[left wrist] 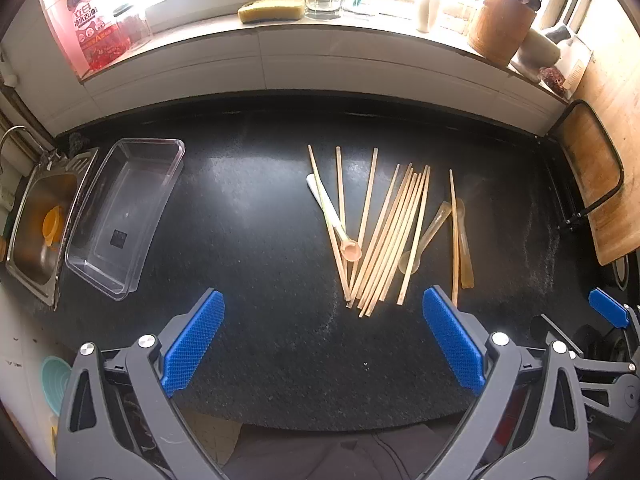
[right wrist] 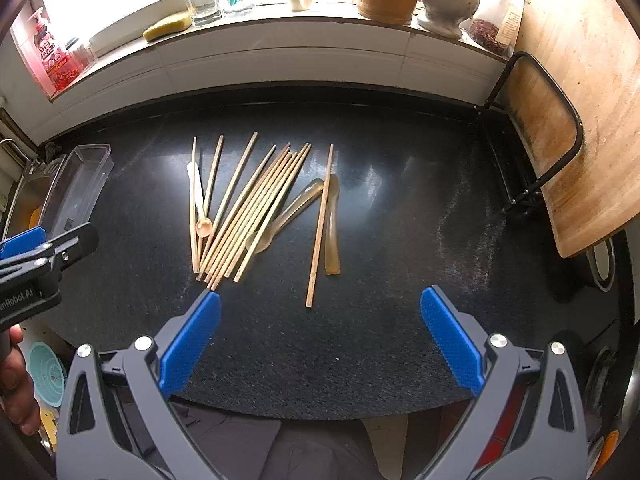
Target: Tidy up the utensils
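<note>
Many chopsticks (left wrist: 384, 236) | long axes toward window | lone chopstick (right wrist: 319, 226) apart

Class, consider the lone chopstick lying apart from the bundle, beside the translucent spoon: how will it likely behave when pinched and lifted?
The lone chopstick looks thin and wooden, so probably stiff and light. Lying flat on the glossy black countertop, it may skid or roll when nudged. Pinched near one end, it would likely droop or pivot.

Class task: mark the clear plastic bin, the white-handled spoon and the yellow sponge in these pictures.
clear plastic bin (left wrist: 120, 216), left wrist view, on its bare floor.
white-handled spoon (left wrist: 326, 202), left wrist view, on the white handle.
yellow sponge (left wrist: 271, 9), left wrist view, on its top face.
</note>
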{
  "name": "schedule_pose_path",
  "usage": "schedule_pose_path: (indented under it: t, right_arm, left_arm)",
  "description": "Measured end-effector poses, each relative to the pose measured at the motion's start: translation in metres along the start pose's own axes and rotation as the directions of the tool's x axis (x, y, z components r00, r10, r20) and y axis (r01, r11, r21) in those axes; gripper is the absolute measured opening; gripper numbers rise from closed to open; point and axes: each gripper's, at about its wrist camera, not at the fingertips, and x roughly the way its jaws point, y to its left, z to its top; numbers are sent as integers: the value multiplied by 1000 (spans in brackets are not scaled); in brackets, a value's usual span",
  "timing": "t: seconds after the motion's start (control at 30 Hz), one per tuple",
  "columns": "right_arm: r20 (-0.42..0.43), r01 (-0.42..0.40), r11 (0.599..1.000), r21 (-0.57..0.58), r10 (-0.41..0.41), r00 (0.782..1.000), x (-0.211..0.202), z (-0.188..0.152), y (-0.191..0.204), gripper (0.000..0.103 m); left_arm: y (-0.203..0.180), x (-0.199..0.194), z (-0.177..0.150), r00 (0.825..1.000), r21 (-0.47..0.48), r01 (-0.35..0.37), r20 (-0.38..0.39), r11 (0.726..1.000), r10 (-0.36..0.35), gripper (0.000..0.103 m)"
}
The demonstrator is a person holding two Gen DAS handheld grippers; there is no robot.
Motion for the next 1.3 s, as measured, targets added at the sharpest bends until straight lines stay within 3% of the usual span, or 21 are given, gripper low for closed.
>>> schedule_pose_path:
  t: [1.3]
  right_arm:
    - [-6,2,1000,14,-2,1000,0,4,3,97]
  left_arm:
    - [-2,0,2,1000,9,-4,5,1000,4,97]
